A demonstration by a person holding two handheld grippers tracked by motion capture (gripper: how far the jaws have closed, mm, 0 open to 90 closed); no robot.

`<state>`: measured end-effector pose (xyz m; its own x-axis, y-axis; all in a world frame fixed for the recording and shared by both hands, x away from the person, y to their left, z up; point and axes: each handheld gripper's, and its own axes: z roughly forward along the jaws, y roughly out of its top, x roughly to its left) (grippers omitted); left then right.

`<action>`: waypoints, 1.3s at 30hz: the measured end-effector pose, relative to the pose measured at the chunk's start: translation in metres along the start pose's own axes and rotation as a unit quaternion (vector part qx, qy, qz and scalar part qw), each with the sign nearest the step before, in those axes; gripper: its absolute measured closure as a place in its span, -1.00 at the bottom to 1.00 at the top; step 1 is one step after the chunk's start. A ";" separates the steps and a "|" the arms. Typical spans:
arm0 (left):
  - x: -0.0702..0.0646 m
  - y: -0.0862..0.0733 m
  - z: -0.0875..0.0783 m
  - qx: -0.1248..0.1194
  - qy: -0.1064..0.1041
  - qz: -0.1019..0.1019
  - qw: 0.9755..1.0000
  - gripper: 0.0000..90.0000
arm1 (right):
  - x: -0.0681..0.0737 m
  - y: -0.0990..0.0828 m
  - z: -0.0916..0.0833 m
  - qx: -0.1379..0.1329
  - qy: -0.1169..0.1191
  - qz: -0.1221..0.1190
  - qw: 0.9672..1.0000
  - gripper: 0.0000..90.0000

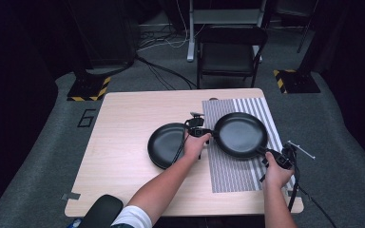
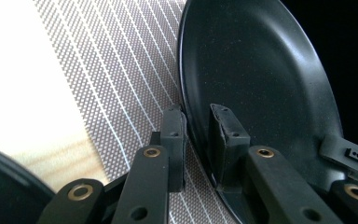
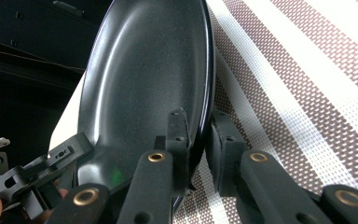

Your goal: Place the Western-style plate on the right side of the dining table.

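We see a black plate (image 1: 240, 134) over the striped mat (image 1: 233, 173) on the right half of the desk (image 1: 123, 142), gripped at two opposite points of its rim. The left gripper (image 1: 204, 133) has its jaws closed on the plate's left edge; in the left gripper view one jaw sits inside the plate (image 2: 261, 79) and the other outside it, against the mat (image 2: 121, 70). The right gripper (image 1: 268, 154) has its jaws closed on the near right edge in the same way, and in the right gripper view the plate (image 3: 144, 70) rises steeply above the mat (image 3: 307, 84). We cannot tell whether the plate's underside touches the mat. A second black plate (image 1: 164, 145) lies on bare wood just left of the left gripper, its rim near the mat's left edge. The left half of the desk is open wood, and the mat's far strip reaches almost to the desk's far edge. A black chair (image 1: 230, 52) stands beyond the desk.
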<state>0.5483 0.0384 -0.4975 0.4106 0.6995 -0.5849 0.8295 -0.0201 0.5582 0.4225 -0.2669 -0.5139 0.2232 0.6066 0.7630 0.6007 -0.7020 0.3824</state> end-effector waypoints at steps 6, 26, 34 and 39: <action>-0.006 0.004 0.003 0.002 0.011 0.007 1.000 0.70 | -0.002 0.002 0.002 0.000 0.002 0.014 1.000 0.77; -0.006 0.006 0.019 0.033 0.043 0.023 0.998 0.65 | -0.009 0.002 0.006 0.004 -0.003 0.035 0.999 0.78; -0.008 0.007 0.024 0.049 0.060 0.024 0.997 0.64 | -0.010 0.003 0.006 0.007 -0.015 0.032 0.999 0.77; -0.011 0.007 0.026 0.055 0.073 0.022 0.996 0.62 | -0.012 0.002 0.009 0.010 -0.024 0.029 0.999 0.75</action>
<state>0.5595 0.0124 -0.5026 0.3955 0.7918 -0.4655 0.8514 -0.1259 0.5091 0.4275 -0.2718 -0.5266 0.2940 0.5829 0.7575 0.6015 -0.7288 0.3273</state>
